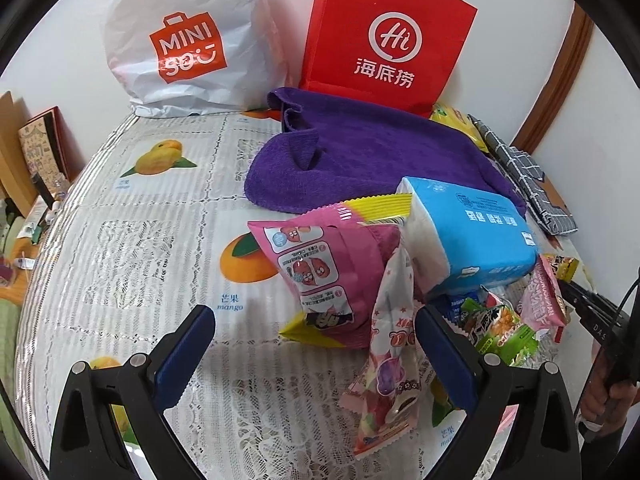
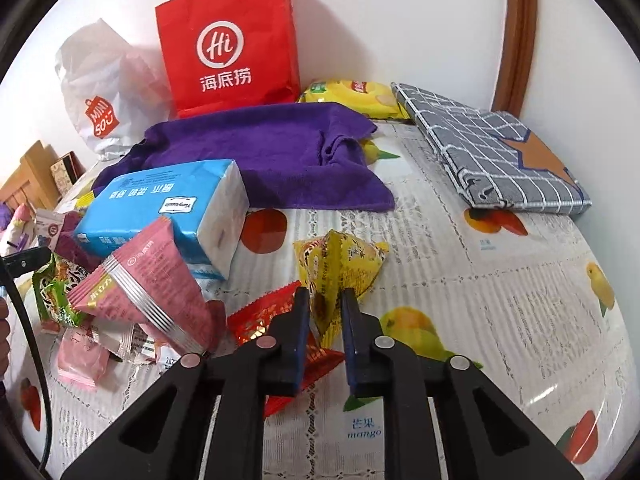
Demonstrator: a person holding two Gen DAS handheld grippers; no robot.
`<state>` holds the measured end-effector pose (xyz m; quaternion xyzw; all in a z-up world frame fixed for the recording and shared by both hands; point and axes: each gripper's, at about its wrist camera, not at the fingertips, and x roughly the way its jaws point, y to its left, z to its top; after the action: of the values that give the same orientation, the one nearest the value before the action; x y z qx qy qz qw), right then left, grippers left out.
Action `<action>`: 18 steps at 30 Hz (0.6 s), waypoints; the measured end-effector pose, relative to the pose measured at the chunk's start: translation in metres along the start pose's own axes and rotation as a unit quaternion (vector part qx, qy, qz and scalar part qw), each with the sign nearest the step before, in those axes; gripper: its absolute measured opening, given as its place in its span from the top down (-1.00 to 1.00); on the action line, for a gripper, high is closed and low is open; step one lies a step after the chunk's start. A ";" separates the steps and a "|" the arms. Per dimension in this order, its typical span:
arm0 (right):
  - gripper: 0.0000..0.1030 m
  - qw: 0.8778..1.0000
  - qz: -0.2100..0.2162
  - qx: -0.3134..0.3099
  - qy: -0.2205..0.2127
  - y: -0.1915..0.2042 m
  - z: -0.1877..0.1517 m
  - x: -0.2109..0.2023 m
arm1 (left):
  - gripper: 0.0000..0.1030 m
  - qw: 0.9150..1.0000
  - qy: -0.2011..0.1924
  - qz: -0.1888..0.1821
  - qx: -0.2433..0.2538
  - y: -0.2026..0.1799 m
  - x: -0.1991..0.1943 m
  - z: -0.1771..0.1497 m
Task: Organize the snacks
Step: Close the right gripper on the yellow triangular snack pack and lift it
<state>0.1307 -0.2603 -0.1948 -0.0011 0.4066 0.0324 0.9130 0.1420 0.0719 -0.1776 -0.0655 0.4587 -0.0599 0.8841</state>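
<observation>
Lace-patterned plastic tablecloth [image 2: 500,292], printed with mangoes and other fruit, covers a table strewn with snack packets. Seen from the right wrist camera, the right gripper [image 2: 325,320] has its two dark fingers drawn close together around the lower edge of a yellow pyramid-shaped snack packet [image 2: 340,264], which sits between the pads; whether the pads actually press it cannot be told. Just left of that packet lies a flat red wrapper [image 2: 264,312], partly under the left finger. Further left, a pink triangular packet [image 2: 148,284] leans against a blue tissue pack [image 2: 168,208], with smaller pink and green wrappers scattered at its base. Behind the tissue pack a purple towel [image 2: 272,152] is spread out, and beyond it a red paper bag [image 2: 228,44] stands upright against the wall beside a white plastic shopping bag [image 2: 104,92]. A yellow chip bag [image 2: 352,96] lies behind the towel, touching a folded grey checked cloth [image 2: 492,148] at the right. From the left wrist camera, the left gripper [image 1: 316,344] hovers with its fingers spread wide and nothing between them. Ahead of it a large pink and yellow snack bag [image 1: 332,268] rests against the tissue pack, and a long candy packet [image 1: 390,364] with a star print lies just inside the right finger.
</observation>
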 end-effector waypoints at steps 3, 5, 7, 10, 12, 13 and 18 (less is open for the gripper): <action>-0.02 1.000 0.001 -0.005 -0.009 0.003 0.006 0.006 | -0.84 1.000 0.003 0.000 0.009 -0.006 0.002 0.002; -0.02 1.000 -0.006 -0.003 -0.006 0.002 0.010 0.013 | -0.57 1.000 0.013 0.002 0.015 -0.010 0.006 0.002; -0.02 1.000 -0.008 0.003 0.004 0.000 0.013 0.022 | -0.24 1.000 0.023 -0.005 0.014 -0.012 0.011 0.002; 0.06 1.000 -0.004 0.016 0.019 -0.004 0.014 0.035 | 0.10 1.000 0.028 -0.013 0.006 -0.012 0.013 0.003; 0.20 1.000 -0.004 0.016 0.015 -0.006 0.013 0.036 | 0.22 1.000 0.023 -0.011 0.010 -0.012 0.010 0.003; 0.24 1.000 -0.005 0.015 0.012 -0.006 0.013 0.035 | 0.26 1.000 0.022 -0.013 0.010 -0.012 0.008 0.003; 0.27 1.000 0.000 0.021 0.000 -0.009 0.012 0.020 | 0.29 1.000 0.018 -0.014 0.004 -0.009 0.000 0.001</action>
<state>0.1535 -0.2675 -0.2015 0.0187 0.4074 0.0241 0.9128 0.1430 0.0635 -0.1758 -0.0672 0.4734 -0.0759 0.8750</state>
